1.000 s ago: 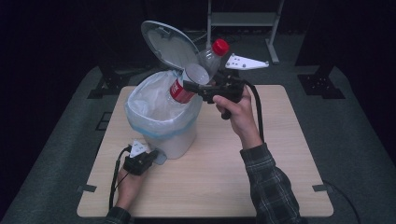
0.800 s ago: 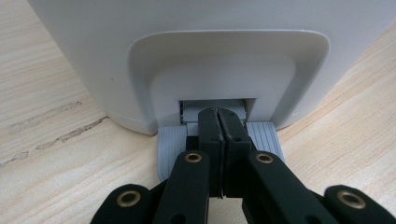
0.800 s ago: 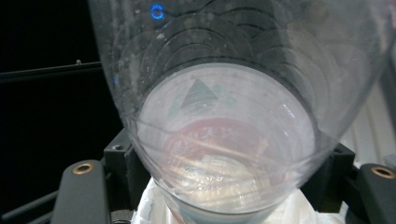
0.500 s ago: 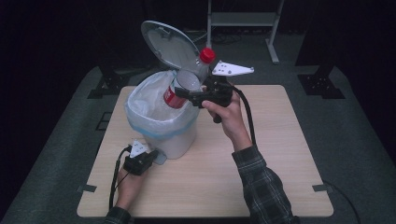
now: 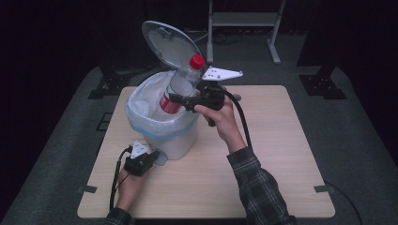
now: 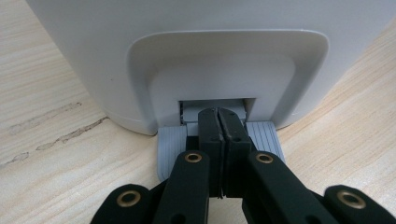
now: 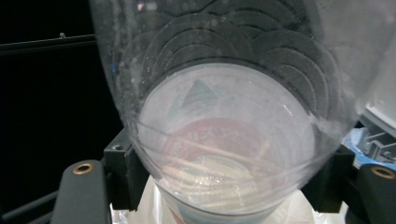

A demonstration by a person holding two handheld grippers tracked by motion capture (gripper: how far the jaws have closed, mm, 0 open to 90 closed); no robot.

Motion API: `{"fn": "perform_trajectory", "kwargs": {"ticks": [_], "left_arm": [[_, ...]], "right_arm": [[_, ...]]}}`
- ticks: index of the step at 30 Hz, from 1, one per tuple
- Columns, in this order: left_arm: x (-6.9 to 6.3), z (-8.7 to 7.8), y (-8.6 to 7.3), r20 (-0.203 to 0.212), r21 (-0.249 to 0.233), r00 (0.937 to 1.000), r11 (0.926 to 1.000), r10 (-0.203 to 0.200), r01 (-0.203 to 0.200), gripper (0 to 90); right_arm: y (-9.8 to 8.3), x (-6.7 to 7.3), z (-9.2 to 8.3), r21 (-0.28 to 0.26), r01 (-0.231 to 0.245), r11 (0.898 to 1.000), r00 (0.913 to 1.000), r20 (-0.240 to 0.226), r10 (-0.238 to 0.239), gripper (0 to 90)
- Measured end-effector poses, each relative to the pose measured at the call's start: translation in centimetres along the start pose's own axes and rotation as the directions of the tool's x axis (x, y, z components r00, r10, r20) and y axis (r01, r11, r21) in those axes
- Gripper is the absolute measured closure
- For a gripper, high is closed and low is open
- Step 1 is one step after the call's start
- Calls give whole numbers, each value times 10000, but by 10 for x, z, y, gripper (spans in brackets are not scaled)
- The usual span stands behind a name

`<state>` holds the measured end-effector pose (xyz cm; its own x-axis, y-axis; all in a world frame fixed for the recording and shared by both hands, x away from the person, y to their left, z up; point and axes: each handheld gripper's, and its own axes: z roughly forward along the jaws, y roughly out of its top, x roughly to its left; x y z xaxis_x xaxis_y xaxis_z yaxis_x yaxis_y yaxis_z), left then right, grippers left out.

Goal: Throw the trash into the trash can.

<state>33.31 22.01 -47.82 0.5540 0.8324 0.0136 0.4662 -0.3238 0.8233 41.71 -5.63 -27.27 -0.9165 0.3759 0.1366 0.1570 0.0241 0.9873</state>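
A white pedal bin (image 5: 183, 140) lined with a pale bag stands on the table, its lid (image 5: 166, 44) swung up. My right gripper (image 5: 180, 100) is shut on a clear plastic bottle (image 5: 180, 86) with a red cap and red label, held tilted over the bin's mouth with its base inside the rim. In the right gripper view the bottle (image 7: 224, 140) sits between the jaws. My left gripper (image 5: 149, 157) is shut and presses down on the bin's grey foot pedal (image 6: 170, 144) at the base of the bin (image 6: 187, 60).
The wooden table (image 5: 281, 154) has free room to the right of the bin and in front of it. A metal stand (image 5: 244, 18) rises behind the table. The floor around is dark.
The right gripper has carried the bottle left and down, bringing its base into the bin's mouth and tipping it more upright. The left gripper has stayed on the pedal.
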Motion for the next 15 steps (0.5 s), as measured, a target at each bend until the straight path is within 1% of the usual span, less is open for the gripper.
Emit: {"fn": "perform_trajectory", "kwargs": {"ticks": [8,9,15], "left_arm": [[0,0,0,8,-5,10000,10000,-14,14,894],[0,0,0,10,-6,10000,10000,-15,15,893],[0,0,0,15,-11,10000,10000,-20,20,893]], "right_arm": [[-6,0,10,314,-10,9995,10000,-28,11,275],[-6,-1,11,366,56,9993,10000,-7,-56,275],[-8,-1,12,503,-5,9987,10000,-27,6,272]]}}
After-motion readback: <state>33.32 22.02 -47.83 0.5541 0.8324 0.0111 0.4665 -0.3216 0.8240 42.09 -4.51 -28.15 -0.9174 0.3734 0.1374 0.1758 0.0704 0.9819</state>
